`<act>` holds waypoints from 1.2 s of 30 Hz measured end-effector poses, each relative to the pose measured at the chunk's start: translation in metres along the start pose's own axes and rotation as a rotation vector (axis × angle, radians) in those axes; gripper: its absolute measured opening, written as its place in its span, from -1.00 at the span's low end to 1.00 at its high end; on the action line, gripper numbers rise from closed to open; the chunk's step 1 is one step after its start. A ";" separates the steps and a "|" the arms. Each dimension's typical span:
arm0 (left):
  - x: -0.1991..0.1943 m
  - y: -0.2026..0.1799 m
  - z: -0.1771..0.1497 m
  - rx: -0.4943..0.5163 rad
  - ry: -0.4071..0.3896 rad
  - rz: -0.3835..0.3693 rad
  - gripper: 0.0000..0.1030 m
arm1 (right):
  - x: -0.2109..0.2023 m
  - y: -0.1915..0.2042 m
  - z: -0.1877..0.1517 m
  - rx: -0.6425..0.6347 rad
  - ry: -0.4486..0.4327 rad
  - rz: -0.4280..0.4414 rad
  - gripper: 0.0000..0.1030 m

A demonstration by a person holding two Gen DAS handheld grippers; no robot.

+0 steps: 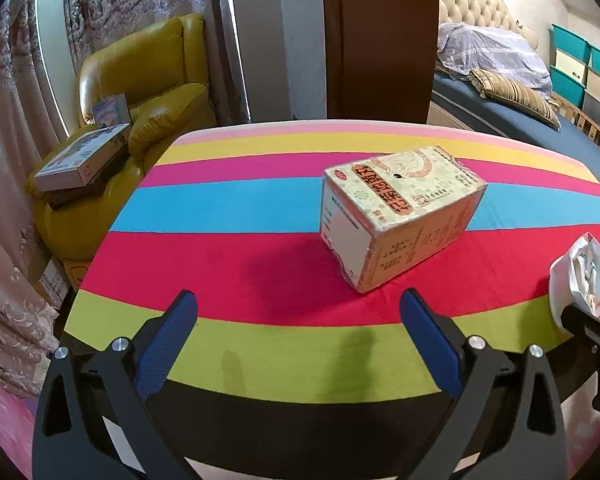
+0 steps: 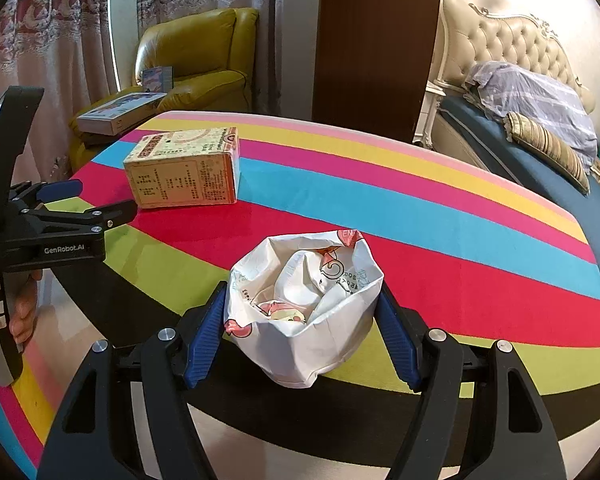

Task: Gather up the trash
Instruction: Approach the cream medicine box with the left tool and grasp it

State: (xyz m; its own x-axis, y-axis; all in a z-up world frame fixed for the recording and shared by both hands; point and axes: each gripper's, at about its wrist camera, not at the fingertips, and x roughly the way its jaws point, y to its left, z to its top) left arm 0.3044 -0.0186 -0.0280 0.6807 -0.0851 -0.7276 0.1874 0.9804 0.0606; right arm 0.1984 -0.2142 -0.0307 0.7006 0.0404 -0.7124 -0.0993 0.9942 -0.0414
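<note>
— What sort of place is this?
— A home, a bedroom by the look of it. There's a bed [image 2: 540, 160] with a tufted headboard [image 2: 512, 40] and a striped pillow [image 2: 548, 148].
— Anything else?
— Patterned curtains [image 1: 16, 160], a yellow armchair [image 1: 140, 80], and what may be storage bins [image 1: 584, 68] stacked at the blurred edge.

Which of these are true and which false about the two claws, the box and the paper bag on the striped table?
1. The right claw grips a white paper bag. True.
2. The left claw holds the box. False: it is open and empty, short of the box.
3. The box lies on the striped table. True.
4. The bag is sealed shut. False: its top gapes open, crumpled paper inside.
</note>
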 end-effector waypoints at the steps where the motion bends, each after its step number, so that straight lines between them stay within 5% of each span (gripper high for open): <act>1: 0.000 -0.001 0.000 0.002 -0.001 -0.003 0.89 | -0.001 0.000 -0.001 -0.003 -0.004 0.002 0.32; 9: 0.002 -0.014 0.004 0.121 -0.009 -0.154 0.90 | -0.006 -0.002 -0.003 -0.002 -0.023 0.010 0.32; 14: 0.011 -0.016 0.022 0.285 -0.067 -0.111 0.90 | -0.008 -0.002 -0.004 -0.009 -0.036 0.002 0.32; 17: 0.026 -0.014 0.035 0.326 -0.051 -0.224 0.90 | -0.008 -0.001 -0.005 -0.012 -0.035 -0.002 0.32; 23: 0.047 -0.019 0.041 0.377 -0.023 -0.316 0.90 | -0.009 0.007 -0.006 -0.038 -0.039 -0.023 0.32; 26: 0.039 -0.022 0.039 0.360 -0.057 -0.301 0.39 | -0.009 0.008 -0.007 -0.039 -0.035 -0.026 0.32; 32: 0.012 -0.040 0.010 0.346 -0.089 -0.110 0.26 | -0.007 0.009 -0.006 -0.035 -0.026 -0.022 0.33; 34: 0.008 -0.041 0.007 0.307 -0.079 -0.117 0.30 | -0.008 0.009 -0.005 -0.039 -0.027 -0.023 0.33; 36: 0.004 -0.039 0.006 0.260 -0.071 -0.139 0.78 | -0.008 0.011 -0.005 -0.046 -0.028 -0.025 0.33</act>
State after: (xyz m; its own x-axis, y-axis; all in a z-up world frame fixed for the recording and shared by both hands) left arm 0.3041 -0.0583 -0.0293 0.6822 -0.2367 -0.6918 0.4513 0.8808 0.1436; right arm 0.1884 -0.2042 -0.0285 0.7230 0.0190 -0.6906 -0.1134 0.9893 -0.0916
